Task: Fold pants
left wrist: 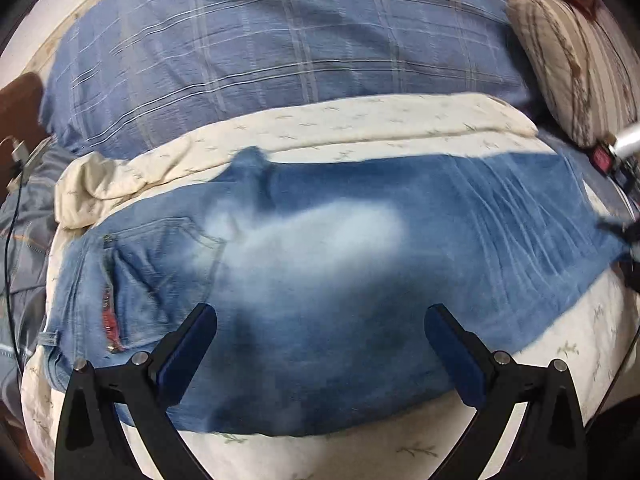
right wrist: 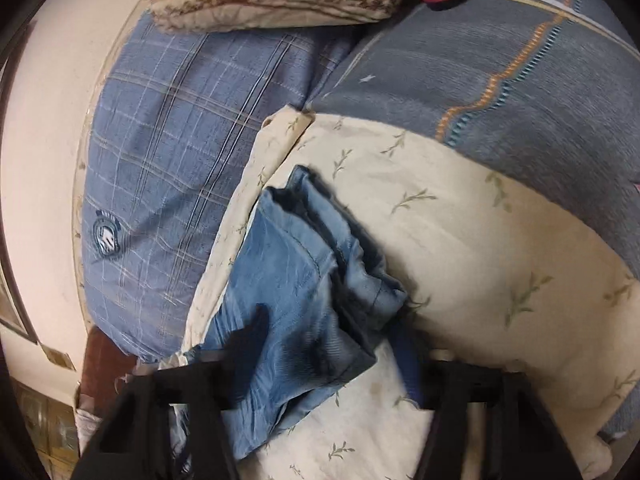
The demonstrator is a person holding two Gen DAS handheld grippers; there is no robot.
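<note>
Faded blue jeans (left wrist: 320, 264) lie flat across a cream floral sheet (left wrist: 360, 128), waistband and back pocket (left wrist: 160, 272) at the left, legs running right. My left gripper (left wrist: 320, 320) is open and empty, hovering over the seat of the jeans. In the right wrist view the leg ends of the jeans (right wrist: 304, 280) are bunched and rumpled on the cream sheet (right wrist: 480, 260). My right gripper (right wrist: 332, 344) is open around the leg fabric; its fingers are blurred. The right gripper's body shows at the far right of the left wrist view (left wrist: 624, 232).
A blue plaid pillow (left wrist: 280, 48) lies behind the jeans. A beige striped pillow (left wrist: 572, 64) sits at the back right. A grey patterned blanket (right wrist: 500, 64) lies beyond the sheet. A cable (left wrist: 16, 168) hangs at the left edge. A wall (right wrist: 44, 160) borders the bed.
</note>
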